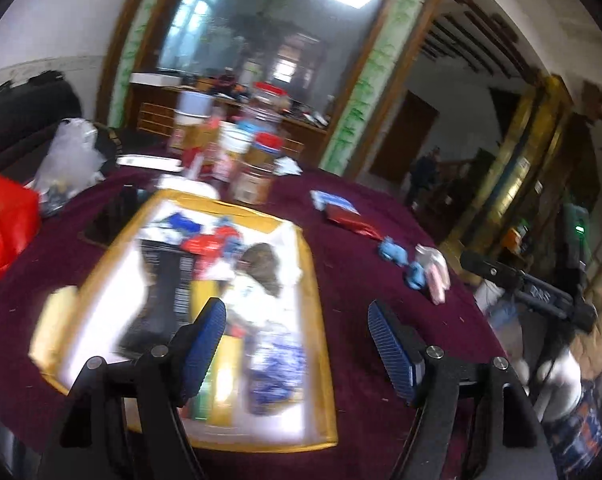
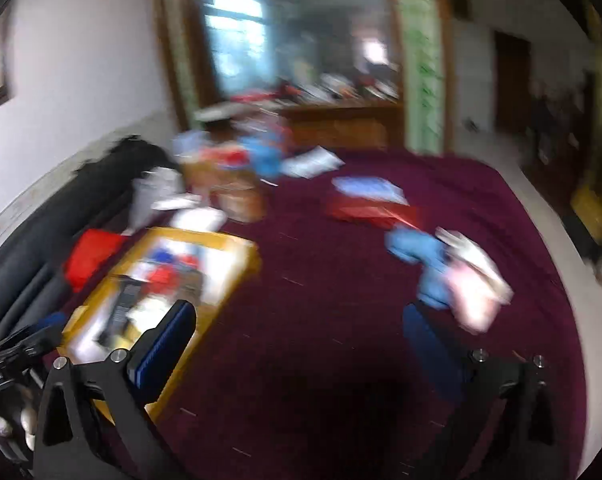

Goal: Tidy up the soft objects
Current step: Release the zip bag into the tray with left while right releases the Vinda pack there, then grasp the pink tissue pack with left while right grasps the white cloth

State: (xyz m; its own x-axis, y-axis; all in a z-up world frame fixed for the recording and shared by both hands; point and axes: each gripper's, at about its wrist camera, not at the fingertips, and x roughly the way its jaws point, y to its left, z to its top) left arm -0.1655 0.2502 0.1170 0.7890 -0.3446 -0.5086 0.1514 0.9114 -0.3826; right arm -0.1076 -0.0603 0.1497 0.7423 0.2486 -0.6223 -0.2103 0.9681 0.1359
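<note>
A yellow-rimmed cardboard box (image 1: 315, 288) on the maroon tablecloth (image 1: 361, 272) holds several soft packets and cloths, blurred. My left gripper (image 1: 297, 320) is open and empty, hovering over the box's near right part. On the cloth to the right lie a blue cloth (image 1: 395, 254), a pink-and-white packet (image 1: 435, 272), a red packet (image 1: 351, 218) and a blue-white packet (image 1: 333, 200). My right gripper (image 2: 301, 328) is open and empty above bare cloth, with the blue cloth (image 2: 421, 256) and pink packet (image 2: 473, 284) just beyond its right finger. The box (image 2: 237, 256) is to its left.
Jars and containers (image 1: 253, 160) crowd the table's far side. A red bag (image 1: 5, 220) and a clear plastic bag (image 1: 69, 156) sit at the far left by a black sofa (image 2: 61, 208). The other gripper's black body (image 1: 541, 292) shows at the right table edge.
</note>
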